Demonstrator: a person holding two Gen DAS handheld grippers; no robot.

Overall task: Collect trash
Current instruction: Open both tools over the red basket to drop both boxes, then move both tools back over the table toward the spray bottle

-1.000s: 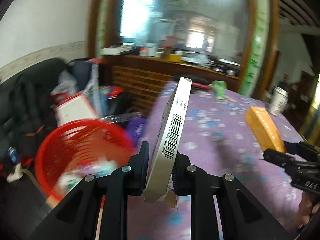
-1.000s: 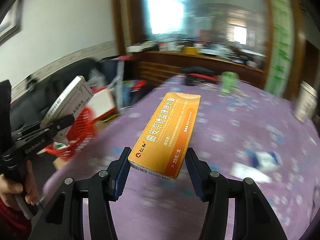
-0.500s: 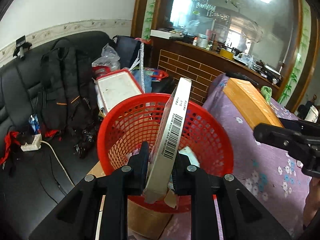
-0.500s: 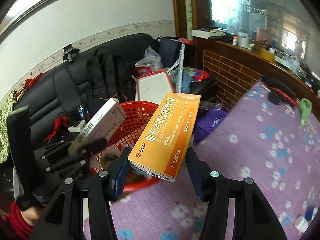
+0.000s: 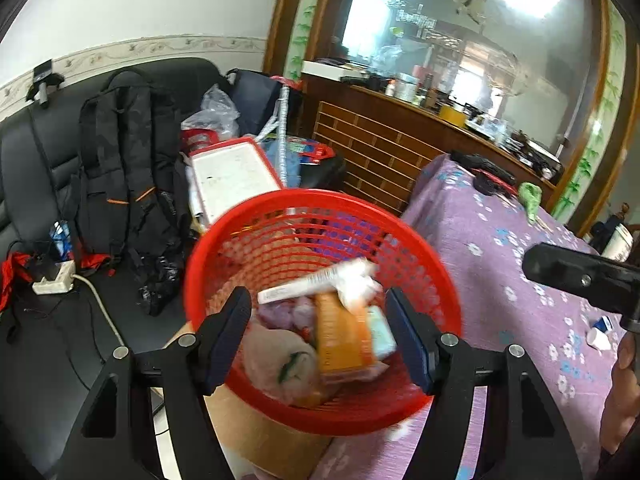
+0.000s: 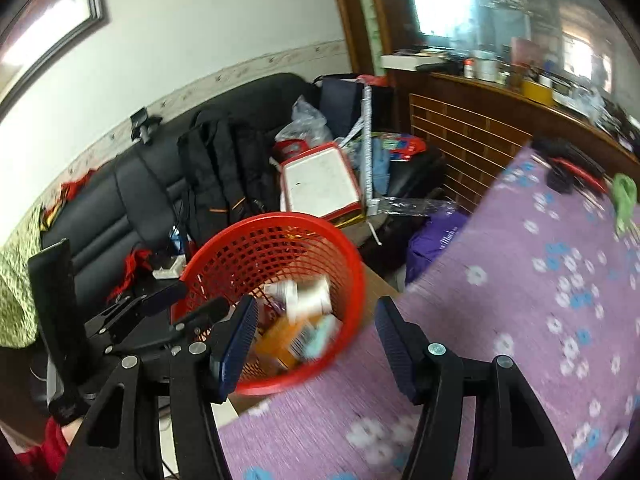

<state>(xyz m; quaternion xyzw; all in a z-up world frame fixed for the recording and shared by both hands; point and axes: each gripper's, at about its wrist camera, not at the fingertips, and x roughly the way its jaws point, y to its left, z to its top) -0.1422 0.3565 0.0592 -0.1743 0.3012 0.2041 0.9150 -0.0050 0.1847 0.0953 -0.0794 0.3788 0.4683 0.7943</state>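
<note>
The left tongs (image 5: 322, 336) hung over the red basket (image 5: 400, 216), spread wide and gripping nothing, tilted down toward its inside. The right tongs (image 6: 314, 342) gaped empty too, above the basket's right rim beside the purple-clothed table (image 6: 520, 300). The orange box (image 5: 340, 336) and the white box (image 5: 316, 280) lay inside the basket among other trash.
</note>
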